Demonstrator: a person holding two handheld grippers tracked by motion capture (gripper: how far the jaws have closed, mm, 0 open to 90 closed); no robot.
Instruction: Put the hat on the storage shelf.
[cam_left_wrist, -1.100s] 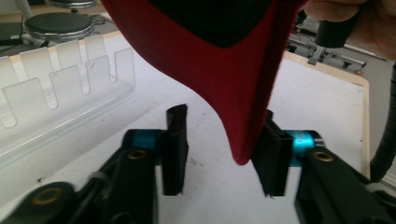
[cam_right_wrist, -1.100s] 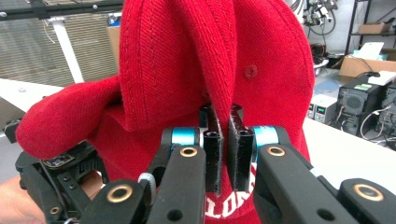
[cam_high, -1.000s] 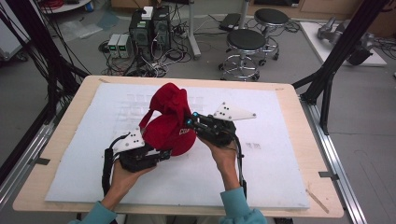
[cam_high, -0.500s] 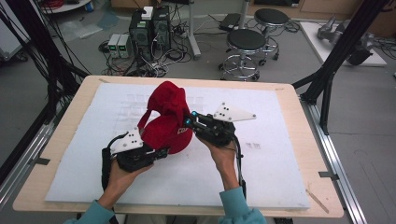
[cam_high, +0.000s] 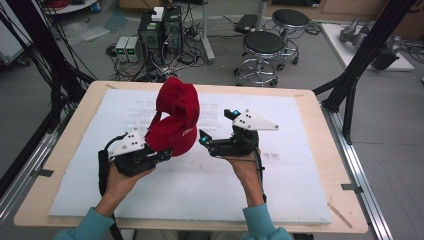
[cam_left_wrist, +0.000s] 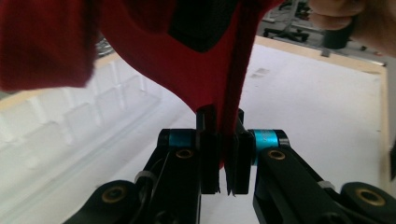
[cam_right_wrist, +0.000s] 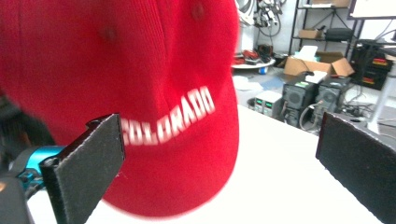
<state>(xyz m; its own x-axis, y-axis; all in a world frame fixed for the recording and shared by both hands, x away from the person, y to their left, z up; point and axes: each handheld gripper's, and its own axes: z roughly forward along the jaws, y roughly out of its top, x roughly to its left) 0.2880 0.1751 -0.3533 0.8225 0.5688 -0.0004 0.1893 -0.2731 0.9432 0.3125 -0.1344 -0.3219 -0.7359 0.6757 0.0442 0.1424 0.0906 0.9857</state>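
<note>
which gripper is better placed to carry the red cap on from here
Left. The left gripper is clamped on the red cap, holding it up. The right gripper stands open beside it.

Wooden table (cam_high: 320, 150); white foam sheet (cam_high: 300, 180) covers most of top; clear compartment tray (cam_high: 142, 112) on sheet.

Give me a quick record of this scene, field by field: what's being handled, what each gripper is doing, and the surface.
item: red cap with white COLORADO lettering
item position: lifted, crown up, above the white mat
left gripper: shut on a fold of the cap's red fabric
right gripper: jaws have just been opening; wide apart, cap ahead, pads not pressing on it
surface: wooden table covered by the mat
also on mat: clear compartmented tray
</note>
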